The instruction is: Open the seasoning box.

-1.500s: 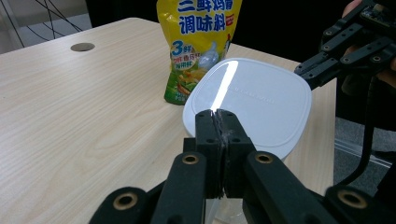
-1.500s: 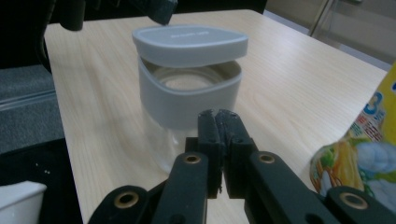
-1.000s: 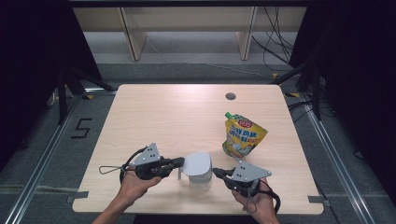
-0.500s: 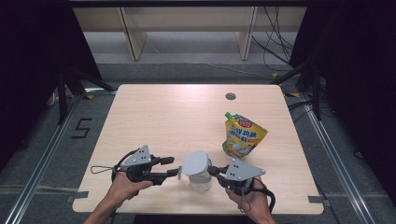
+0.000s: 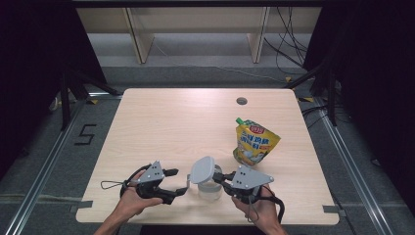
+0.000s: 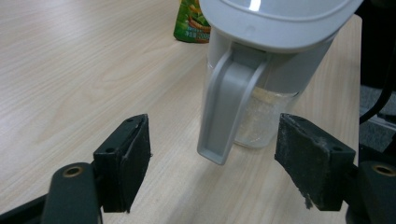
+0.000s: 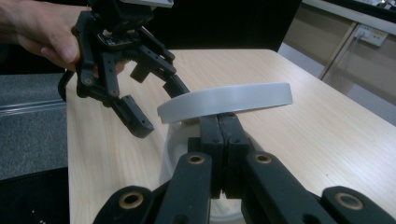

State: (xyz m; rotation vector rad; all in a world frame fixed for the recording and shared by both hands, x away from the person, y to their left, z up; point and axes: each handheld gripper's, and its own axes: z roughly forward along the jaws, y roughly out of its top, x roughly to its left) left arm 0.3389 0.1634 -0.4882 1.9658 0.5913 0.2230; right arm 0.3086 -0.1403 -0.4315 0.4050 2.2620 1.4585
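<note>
A clear pitcher (image 5: 209,190) with a pale grey handle (image 6: 229,107) stands near the table's front edge. Some pale powder lies in the bottom of the pitcher (image 6: 264,121). Its round grey lid (image 5: 202,170) is tilted up off the rim. My right gripper (image 5: 219,179) is shut on the lid's near edge, and in the right gripper view the lid (image 7: 229,100) slopes above the closed jaws of that gripper (image 7: 219,126). Just left of the handle, my left gripper (image 5: 177,182) stands open. Its jaws in the left gripper view (image 6: 217,144) are spread wide on either side of the handle without touching it.
A yellow-green snack pouch (image 5: 254,142) stands to the right, behind the pitcher. A round cable hole (image 5: 242,101) sits near the table's far edge. The table's front edge (image 5: 205,221) is close under both hands.
My left gripper has drawn back to the left, away from the pitcher, and stands open. The lid has been tipped up higher by my right gripper.
</note>
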